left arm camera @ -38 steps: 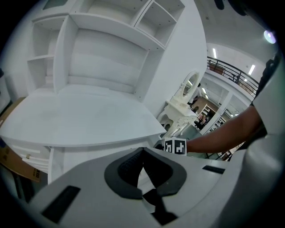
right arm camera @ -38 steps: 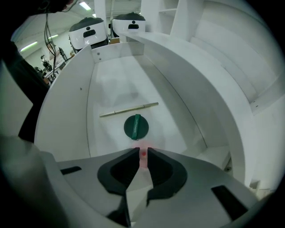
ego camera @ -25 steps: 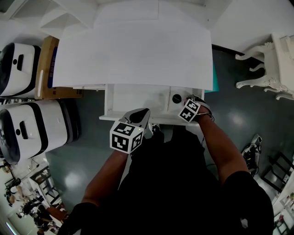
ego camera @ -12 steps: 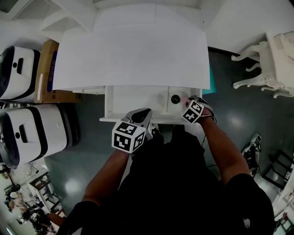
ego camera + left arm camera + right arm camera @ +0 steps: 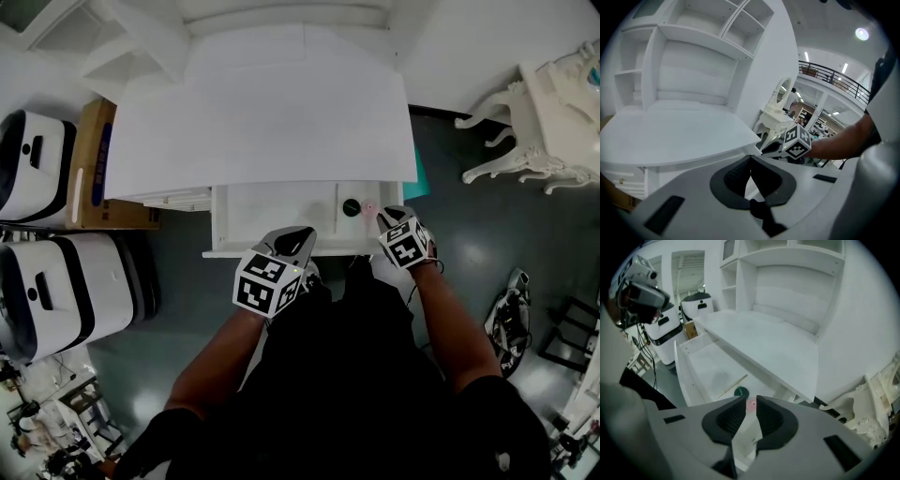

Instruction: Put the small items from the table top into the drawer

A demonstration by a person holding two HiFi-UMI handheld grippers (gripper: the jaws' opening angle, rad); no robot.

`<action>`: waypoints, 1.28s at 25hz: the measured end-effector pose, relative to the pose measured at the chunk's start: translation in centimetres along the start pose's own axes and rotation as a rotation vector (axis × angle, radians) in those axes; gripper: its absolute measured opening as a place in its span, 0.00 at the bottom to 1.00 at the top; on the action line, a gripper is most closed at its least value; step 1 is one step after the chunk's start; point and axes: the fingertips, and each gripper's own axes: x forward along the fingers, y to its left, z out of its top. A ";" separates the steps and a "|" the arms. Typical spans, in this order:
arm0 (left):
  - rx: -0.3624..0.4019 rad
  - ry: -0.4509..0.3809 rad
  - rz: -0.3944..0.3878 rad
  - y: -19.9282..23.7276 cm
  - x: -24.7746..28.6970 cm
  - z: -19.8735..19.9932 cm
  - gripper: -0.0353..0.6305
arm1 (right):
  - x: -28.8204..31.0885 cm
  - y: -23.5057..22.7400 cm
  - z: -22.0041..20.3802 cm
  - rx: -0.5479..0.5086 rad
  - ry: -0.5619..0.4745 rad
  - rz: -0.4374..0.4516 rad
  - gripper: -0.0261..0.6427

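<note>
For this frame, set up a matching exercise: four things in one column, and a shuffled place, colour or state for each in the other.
Things:
1. disc
2. box
3. left tool
4. right tool

Descriptions:
a. jaws apart, at the right end of the drawer
b. brown, left of the table
c. green, in the drawer
d. jaws together, empty

Pairs: 1-c, 2-b, 3-d, 4-a.

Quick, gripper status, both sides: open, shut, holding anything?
Left gripper: shut, nothing in it.
Right gripper: open, empty; the pink item lies in the drawer just past its tips.
</note>
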 end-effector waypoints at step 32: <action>-0.005 -0.174 0.089 -9.2 -0.1 3.1 0.06 | -21.1 1.3 2.4 0.270 -0.543 0.264 0.08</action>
